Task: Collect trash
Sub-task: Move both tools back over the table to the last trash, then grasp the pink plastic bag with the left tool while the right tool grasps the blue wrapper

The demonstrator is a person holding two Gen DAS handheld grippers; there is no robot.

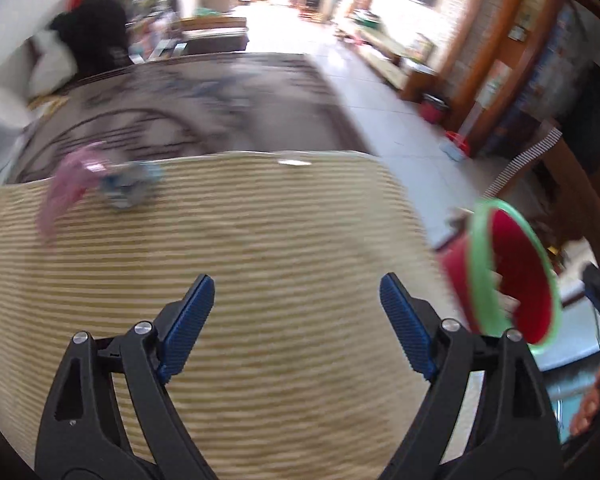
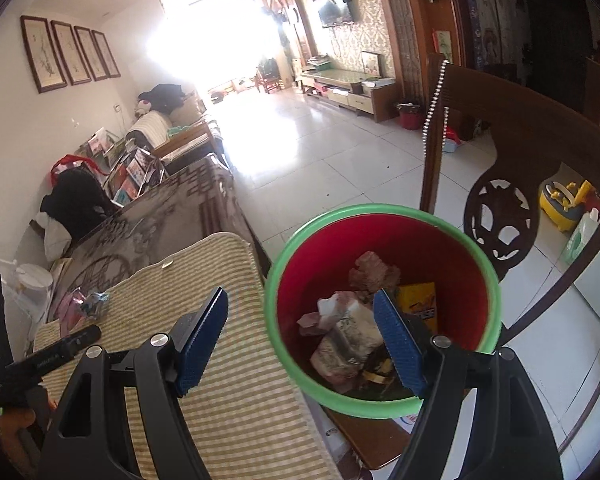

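Above the striped mat (image 1: 228, 264), the left gripper (image 1: 296, 296) stands with its jaws wide apart and nothing between them; only the beige and cream stripes of the mat show in the gap. This view is blurred. Farther away on the mat, near its far left corner, two pieces of trash lie touching each other: a pink wrapper (image 1: 70, 188) and a crumpled blue-grey wrapper (image 1: 130, 186).

At the right edge of the mat, the right gripper (image 2: 300, 340) is also wide open and holds nothing. One blue finger is over the mat, the other is over the mouth of the red bin (image 2: 452, 248), which has a green rim. The bin stands just beside the mat, on a wooden chair (image 2: 512, 148) as far as I can tell. Inside the bin are crumpled papers and a yellow packet (image 2: 420, 300).

Beyond the mat the table (image 2: 172, 208) has a dark patterned cover, and behind it is a white tiled floor (image 2: 320, 152). In the right wrist view, the handle of the left tool and some fingers of the person appear at the lower left.
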